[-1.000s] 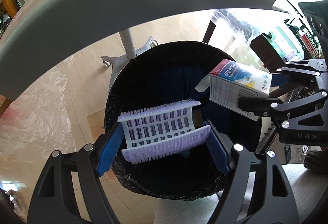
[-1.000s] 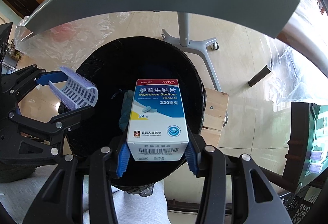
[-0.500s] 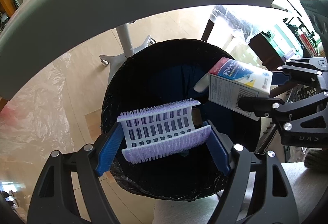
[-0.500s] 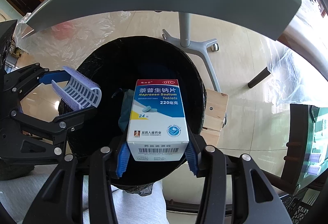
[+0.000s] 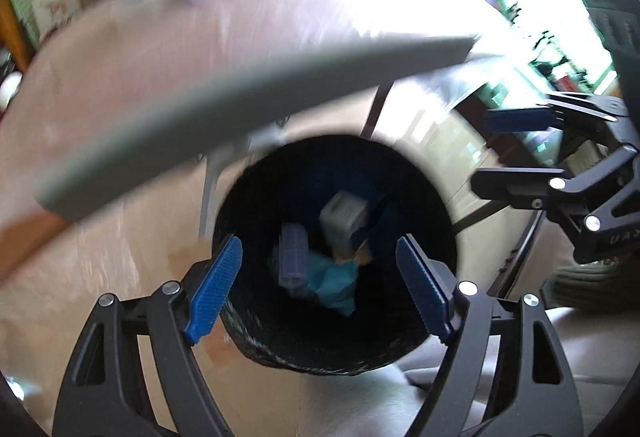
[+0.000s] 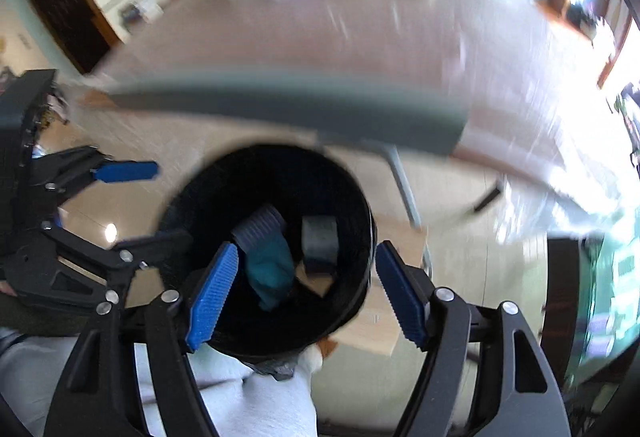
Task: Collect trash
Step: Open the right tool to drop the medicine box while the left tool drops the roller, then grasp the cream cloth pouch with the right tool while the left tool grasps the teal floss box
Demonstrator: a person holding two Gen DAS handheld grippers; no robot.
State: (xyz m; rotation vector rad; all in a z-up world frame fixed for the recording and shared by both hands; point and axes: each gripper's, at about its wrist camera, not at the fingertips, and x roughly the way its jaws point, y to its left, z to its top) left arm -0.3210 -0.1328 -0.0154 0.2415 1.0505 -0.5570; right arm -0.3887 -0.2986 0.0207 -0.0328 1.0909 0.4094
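Left gripper (image 5: 320, 285) and right gripper (image 6: 302, 287): jaws apart and opening, nothing between them, both above a black-lined bin (image 5: 440, 197). Down inside lie the lilac hair roller (image 5: 293, 257), the medicine box (image 5: 343, 215) and teal crumpled material (image 5: 334, 283). Beyond, blurred table edge (image 5: 240, 93)
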